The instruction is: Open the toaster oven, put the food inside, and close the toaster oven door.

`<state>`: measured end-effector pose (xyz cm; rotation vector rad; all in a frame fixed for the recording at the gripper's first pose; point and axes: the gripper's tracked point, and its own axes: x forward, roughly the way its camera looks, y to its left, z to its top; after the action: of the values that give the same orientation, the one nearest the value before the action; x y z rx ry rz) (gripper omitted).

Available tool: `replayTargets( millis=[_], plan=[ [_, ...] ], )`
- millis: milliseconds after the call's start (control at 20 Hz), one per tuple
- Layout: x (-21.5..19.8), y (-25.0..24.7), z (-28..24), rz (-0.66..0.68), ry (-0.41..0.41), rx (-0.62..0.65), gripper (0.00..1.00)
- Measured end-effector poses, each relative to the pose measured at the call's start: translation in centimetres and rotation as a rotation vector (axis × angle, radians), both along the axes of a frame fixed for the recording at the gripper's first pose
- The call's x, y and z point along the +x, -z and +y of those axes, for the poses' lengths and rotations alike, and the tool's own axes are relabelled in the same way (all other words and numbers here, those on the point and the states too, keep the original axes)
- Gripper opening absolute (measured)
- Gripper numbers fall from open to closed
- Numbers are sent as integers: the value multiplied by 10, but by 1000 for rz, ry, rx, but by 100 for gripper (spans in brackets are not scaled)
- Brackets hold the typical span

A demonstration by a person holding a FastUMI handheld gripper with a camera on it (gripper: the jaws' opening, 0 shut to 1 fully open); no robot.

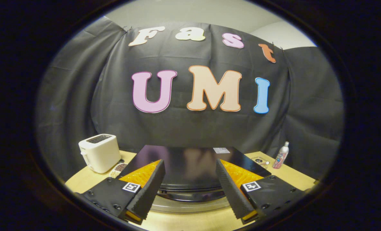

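The toaster oven [190, 157] is a black box with a glossy top, seen from above and just ahead of me on the wooden table [293, 178]. Its silver door handle [190, 205] runs across the front, low between my fingers. My gripper [190, 163] is open, with its fingers spread wide over the oven's front top edge and nothing held between them. A small dish of brownish food [118, 168] lies on the table left of the oven, next to the white toaster. I cannot see whether the oven door is open or closed.
A white pop-up toaster [99, 152] stands at the back left of the table. To the right of the oven are a small clear item [261, 161] and an upright bottle [281, 155]. The black cloth wall hangs close behind the table.
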<state>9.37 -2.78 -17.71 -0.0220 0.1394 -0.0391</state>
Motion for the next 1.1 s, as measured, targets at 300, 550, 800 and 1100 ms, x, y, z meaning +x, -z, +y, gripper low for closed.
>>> replayTargets(
  millis=[300, 550, 800, 1100],
  plan=[
    [12, 33, -5, 34, 20, 27, 99],
    [13, 36, -13, -35, 43, 162, 99],
    [10, 31, -14, -141, 50, 105, 99],
    [-8, 33, -19, -198, 71, 131, 98]
  ],
)
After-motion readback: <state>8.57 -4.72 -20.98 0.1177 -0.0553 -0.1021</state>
